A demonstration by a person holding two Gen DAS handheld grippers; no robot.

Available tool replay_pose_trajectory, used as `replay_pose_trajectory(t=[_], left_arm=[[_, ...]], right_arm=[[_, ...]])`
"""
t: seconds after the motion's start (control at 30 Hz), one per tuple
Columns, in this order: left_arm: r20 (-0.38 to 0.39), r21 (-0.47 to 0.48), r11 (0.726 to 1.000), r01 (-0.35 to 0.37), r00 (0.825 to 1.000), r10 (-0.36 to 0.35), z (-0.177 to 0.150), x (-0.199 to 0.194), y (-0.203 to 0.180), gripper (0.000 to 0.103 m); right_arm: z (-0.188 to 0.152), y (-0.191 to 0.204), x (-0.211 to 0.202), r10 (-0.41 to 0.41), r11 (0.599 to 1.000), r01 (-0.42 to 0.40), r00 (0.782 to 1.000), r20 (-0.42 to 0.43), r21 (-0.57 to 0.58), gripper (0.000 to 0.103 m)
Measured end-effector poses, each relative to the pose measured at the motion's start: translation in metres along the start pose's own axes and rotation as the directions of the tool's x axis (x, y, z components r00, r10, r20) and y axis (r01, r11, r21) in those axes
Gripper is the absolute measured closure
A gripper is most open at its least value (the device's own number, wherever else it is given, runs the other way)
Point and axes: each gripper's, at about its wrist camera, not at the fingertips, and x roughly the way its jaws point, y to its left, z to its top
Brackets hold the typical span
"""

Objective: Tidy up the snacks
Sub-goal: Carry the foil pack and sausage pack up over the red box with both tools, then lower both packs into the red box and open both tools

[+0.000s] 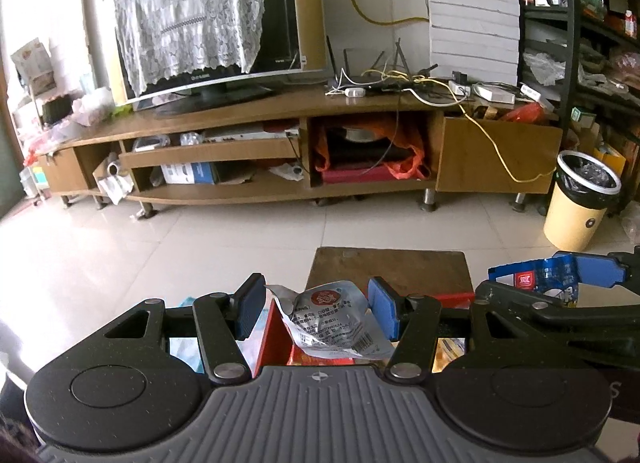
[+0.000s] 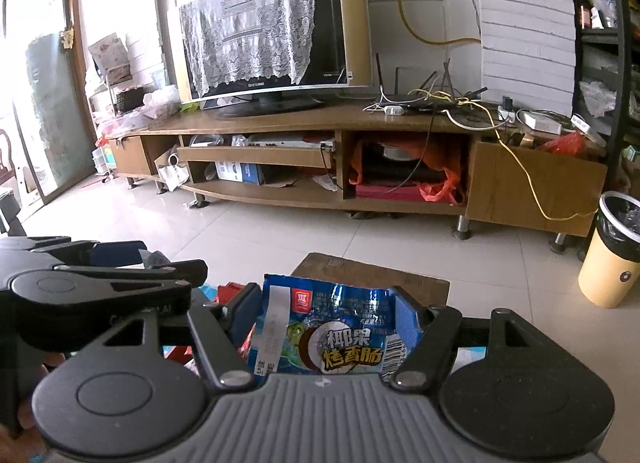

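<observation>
In the left wrist view my left gripper [image 1: 318, 299] is shut on a crumpled silver snack packet [image 1: 332, 321] with a round red logo, one blue pad on each side of it. In the right wrist view my right gripper [image 2: 326, 303] is shut on a blue sausage packet [image 2: 328, 337] with white and yellow lettering. The two grippers are side by side, the left one to the left. The blue packet [image 1: 532, 279] also shows at the right of the left wrist view. Under both grippers lie red packaging [image 1: 276, 337] and other wrappers, mostly hidden.
A small brown wooden table [image 1: 388, 267] stands just ahead on the tiled floor [image 1: 200, 235]. Beyond it a long cluttered TV stand [image 1: 280, 107] carries a lace-covered TV [image 1: 200, 23] and tangled cables. A yellow waste bin [image 1: 580, 203] and dark shelves [image 1: 592, 23] are at the right.
</observation>
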Motion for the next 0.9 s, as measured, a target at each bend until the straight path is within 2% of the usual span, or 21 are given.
replay_pose_trajectory(t=[0.57,0.9], left_arm=[[-0.048,0.032,0.999,-0.006,0.999,0.008,0.003,0.048,-0.008,0.039],[-0.099,0.054,0.999,0.007,0.995,-0.002,-0.004,0.072,-0.017,0.039]], right_arm=[[0.007,-0.022,0.055,-0.007,0.999,0.009,0.998,-0.062,0.039,0.038],[-0.007,-0.038,0.08,-0.005,0.997,0.016,0.991,-0.135,0.081,0.038]])
